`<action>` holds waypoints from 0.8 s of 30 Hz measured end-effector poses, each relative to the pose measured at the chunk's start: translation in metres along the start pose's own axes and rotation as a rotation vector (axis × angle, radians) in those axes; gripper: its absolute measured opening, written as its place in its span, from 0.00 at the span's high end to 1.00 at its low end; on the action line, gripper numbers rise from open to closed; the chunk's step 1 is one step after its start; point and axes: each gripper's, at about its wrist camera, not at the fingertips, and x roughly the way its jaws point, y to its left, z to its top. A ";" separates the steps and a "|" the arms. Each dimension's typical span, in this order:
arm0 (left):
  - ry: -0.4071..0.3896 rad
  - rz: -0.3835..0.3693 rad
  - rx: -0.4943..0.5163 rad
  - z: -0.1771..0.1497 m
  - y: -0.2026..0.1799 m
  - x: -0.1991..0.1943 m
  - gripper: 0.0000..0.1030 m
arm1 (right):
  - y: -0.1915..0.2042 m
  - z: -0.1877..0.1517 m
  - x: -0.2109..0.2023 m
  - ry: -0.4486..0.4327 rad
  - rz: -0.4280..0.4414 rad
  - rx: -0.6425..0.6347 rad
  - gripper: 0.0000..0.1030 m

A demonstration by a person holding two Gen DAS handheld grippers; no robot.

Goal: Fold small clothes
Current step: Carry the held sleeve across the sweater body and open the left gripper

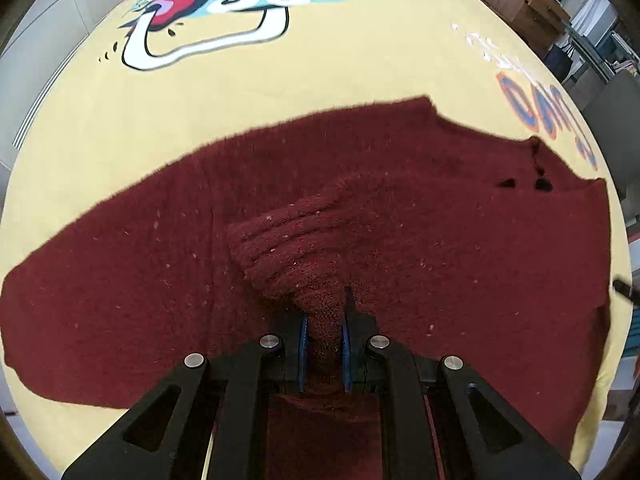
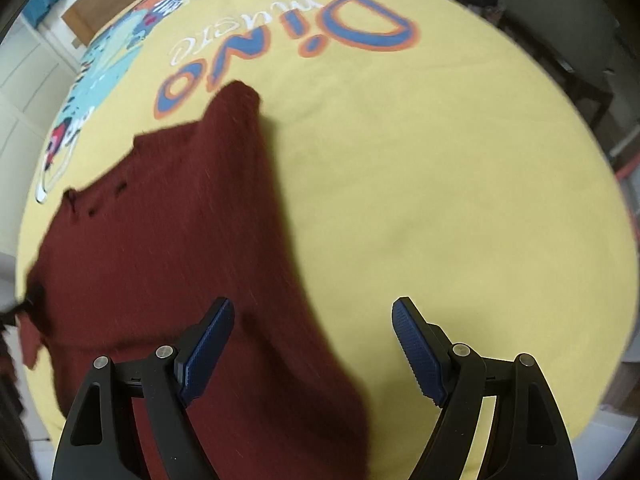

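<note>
Nearest the left wrist lens, the left gripper [image 1: 325, 344] stood at six o'clock with its two blue pads [image 1: 303, 354] drawn narrow, a bunched ridge of the sweater [image 1: 460, 248] pinched between them. From that pinch the dark red knit rose in ribbed folds toward twelve o'clock, a sleeve end drawn over the body of the garment. The rest of the sweater spread flat across the middle of the view, from nine o'clock round to three, on a yellow cloth [image 1: 280, 92]. Near two o'clock on the knit sat a few small dark marks [image 1: 540, 184], too small to make out. At eleven o'clock the cloth carried a cartoon print [image 1: 224, 4] in blue, white and red; at two o'clock blue and orange letters ran along its edge. Beyond them, at one o'clock, stood a brown cabinet [image 1: 520, 4].

In the right wrist view the right gripper [image 2: 312, 346] sat at six o'clock with its jaws spread wide and nothing between them. Its left pad [image 2: 206, 352] hung over the sweater [image 2: 160, 220]; its right pad [image 2: 418, 352] hung over bare yellow cloth [image 2: 460, 200]. Whether either pad touched the surface could not be told. Here the sweater filled the span from seven to eleven o'clock, blurred, with one corner reaching toward eleven o'clock just beside the lettering [image 2: 288, 52], which read "Dino" upside down.
</note>
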 end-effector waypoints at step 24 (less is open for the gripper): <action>-0.044 0.030 0.015 -0.004 -0.022 0.032 0.73 | 0.023 0.039 0.052 -0.022 -0.042 -0.023 0.72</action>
